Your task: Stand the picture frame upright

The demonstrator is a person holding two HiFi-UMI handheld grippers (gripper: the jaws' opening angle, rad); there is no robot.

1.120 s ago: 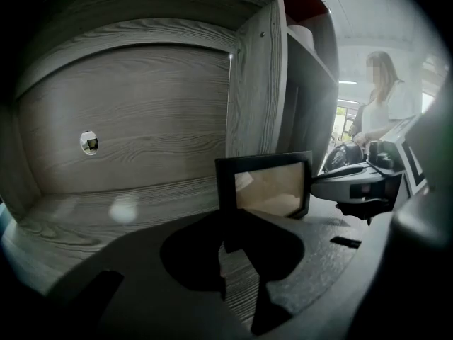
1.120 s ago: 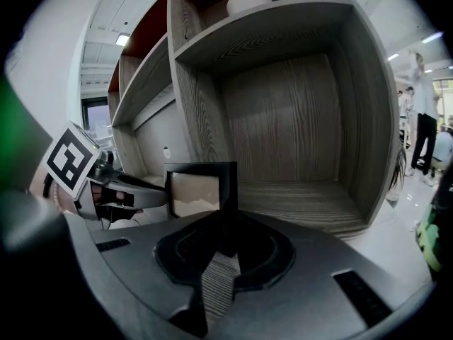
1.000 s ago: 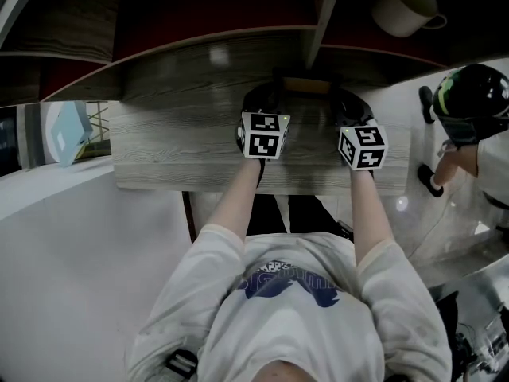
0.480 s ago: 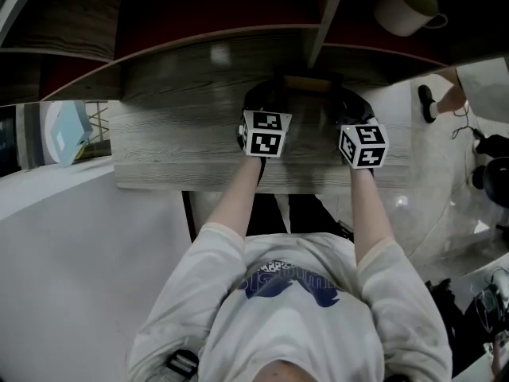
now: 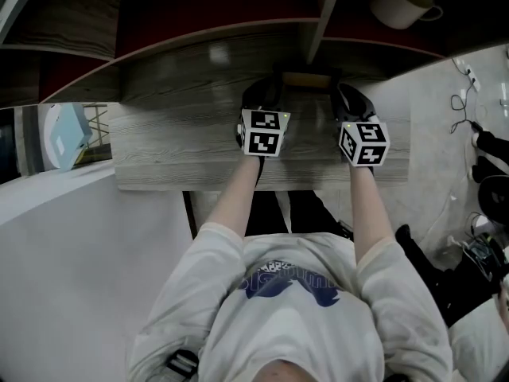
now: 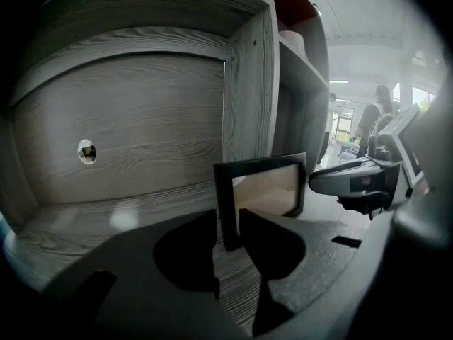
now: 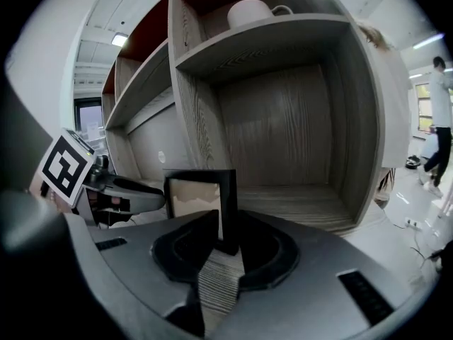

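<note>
The black picture frame stands upright on the wooden shelf board, close to the vertical divider. In the head view only its top edge shows between my two grippers. My left gripper has the frame's left edge between its jaws; my right gripper has the right edge of the frame between its own. Both pairs of jaws have just been opening and now stand slightly off the frame's edges. Each gripper also shows in the other's view: the right gripper and the left gripper.
A white mug sits on the shelf above the right compartment. The back panel rises right behind the frame. The board's front edge is near my arms. People stand far off in the room.
Both hands and the frame keep their places. A person at the right edge of the head view has moved out of sight.
</note>
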